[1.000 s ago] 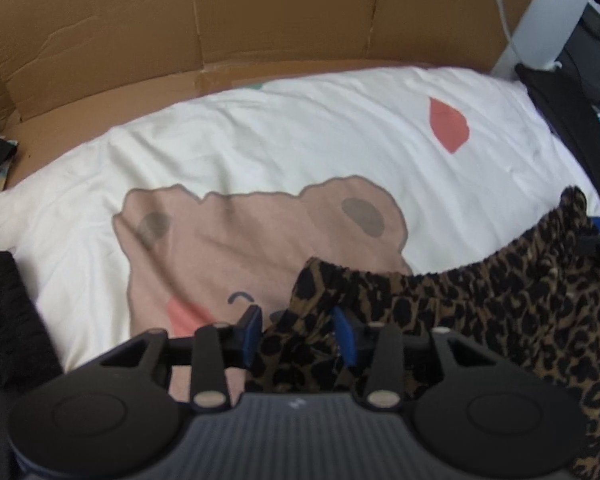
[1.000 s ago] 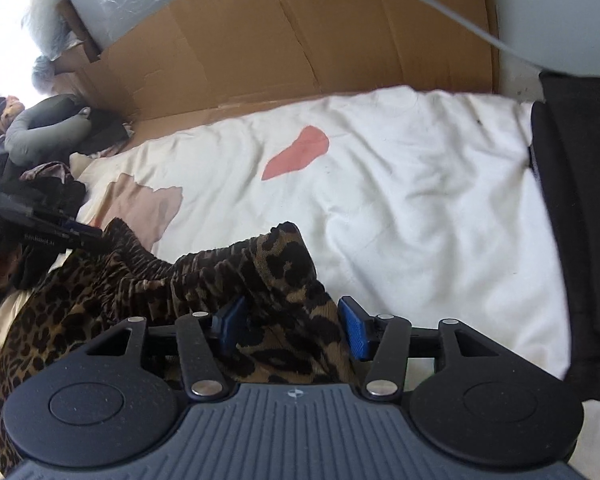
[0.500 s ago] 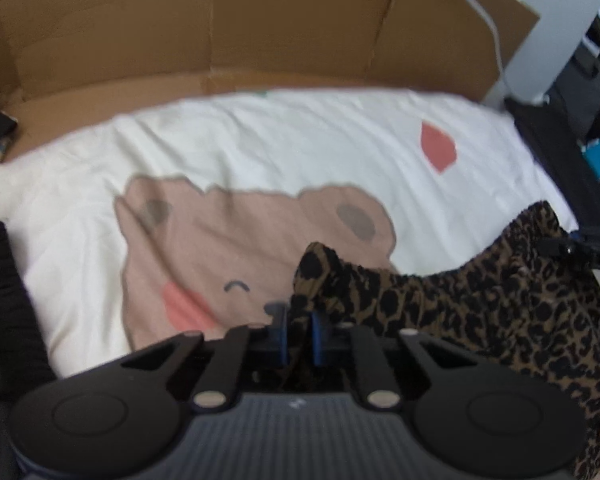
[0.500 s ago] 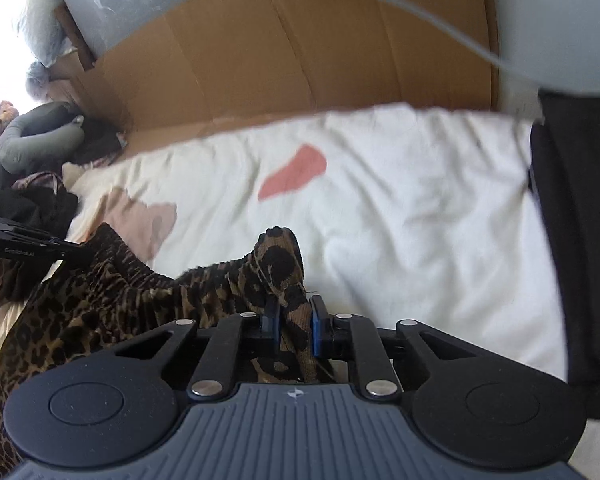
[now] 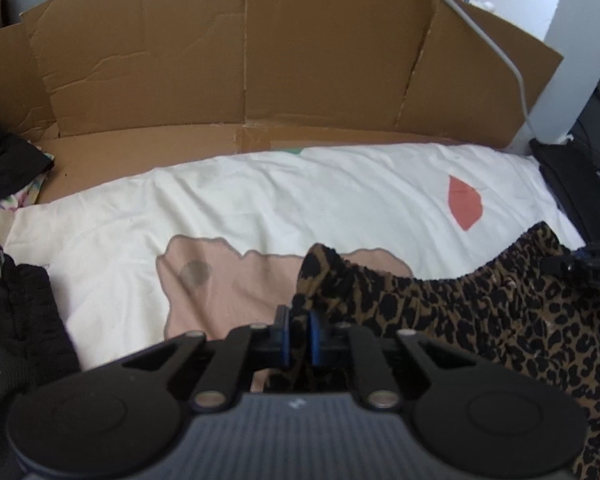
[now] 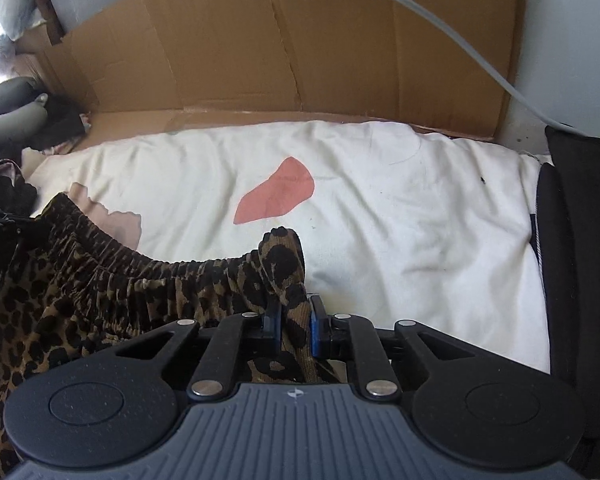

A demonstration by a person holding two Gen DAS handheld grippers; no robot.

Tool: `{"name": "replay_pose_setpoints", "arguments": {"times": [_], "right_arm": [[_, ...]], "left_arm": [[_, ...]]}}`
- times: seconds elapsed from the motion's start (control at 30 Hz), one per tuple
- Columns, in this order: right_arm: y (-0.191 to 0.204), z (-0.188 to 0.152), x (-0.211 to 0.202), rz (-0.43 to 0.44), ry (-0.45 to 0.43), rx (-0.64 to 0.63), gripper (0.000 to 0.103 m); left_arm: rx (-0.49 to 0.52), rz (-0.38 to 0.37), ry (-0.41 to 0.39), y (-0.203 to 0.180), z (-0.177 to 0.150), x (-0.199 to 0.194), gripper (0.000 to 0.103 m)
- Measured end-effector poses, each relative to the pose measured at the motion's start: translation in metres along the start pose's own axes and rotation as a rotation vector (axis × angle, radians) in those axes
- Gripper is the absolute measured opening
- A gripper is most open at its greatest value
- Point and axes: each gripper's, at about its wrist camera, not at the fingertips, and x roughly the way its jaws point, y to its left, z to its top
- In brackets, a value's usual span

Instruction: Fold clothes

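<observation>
Left wrist view: my left tongs (image 5: 299,335) are pinched nearly closed on one corner of the leopard-print garment (image 5: 480,320), its gathered elastic waistband stretching away to the right across the white bedspread (image 5: 280,196), where my right tongs (image 5: 580,268) grip the far corner at the frame's edge. The garment hangs just over the brown bear print (image 5: 228,280) on the spread; a red patch (image 5: 465,208) lies farther back. A flattened cardboard box (image 5: 240,60) stands along the back with nothing visible in it, and black clothing (image 5: 20,320) lies at the left. Right wrist view: my right tongs (image 6: 292,330) are clamped on the other waistband corner of the leopard-print garment (image 6: 100,300), the blue pads (image 6: 315,330) pressing the cloth between them. The waistband runs left to my left tongs (image 6: 0,224). The cardboard box (image 6: 300,40) rises behind the white bedspread (image 6: 420,220), and a grey cable (image 6: 440,24) crosses in front of it. A black cushion-like thing (image 6: 580,260) borders the spread at right.
</observation>
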Motion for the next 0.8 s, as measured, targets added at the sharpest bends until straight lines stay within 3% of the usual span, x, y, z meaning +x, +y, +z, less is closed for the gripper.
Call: {"name": "replay_pose_setpoints", "arguments": {"times": [0.2, 0.4, 0.47, 0.53, 0.6, 0.63, 0.7, 0.8], "right_arm": [[0.015, 0.016, -0.004, -0.070, 0.001, -0.014, 0.012], [0.015, 0.027, 0.010, -0.080, 0.024, -0.053, 0.014], [0.016, 0.028, 0.019, -0.074, 0.063, -0.068, 0.018], [0.015, 0.029, 0.015, -0.105, 0.056, -0.074, 0.037], [0.010, 0.030, 0.000, -0.105, 0.012, -0.029, 0.046], [0.007, 0.030, -0.008, -0.093, -0.011, -0.009, 0.046], [0.002, 0.025, -0.021, -0.078, -0.031, 0.005, 0.047], [-0.007, 0.012, -0.043, -0.039, -0.041, 0.008, 0.047]], "left_arm": [[-0.010, 0.043, 0.005, -0.003, 0.011, 0.007, 0.010], [-0.070, 0.085, 0.009, -0.002, 0.018, 0.014, 0.010], [-0.055, 0.124, 0.069, -0.003, 0.018, 0.026, 0.011], [-0.051, 0.181, 0.146, -0.004, 0.020, 0.038, 0.018], [-0.125, 0.199, 0.147, -0.003, 0.029, 0.034, 0.025], [-0.155, 0.186, 0.133, -0.004, 0.034, 0.029, 0.029], [-0.164, 0.157, 0.104, -0.009, 0.038, 0.018, 0.046], [-0.127, 0.148, 0.086, -0.019, 0.039, 0.003, 0.050]]}}
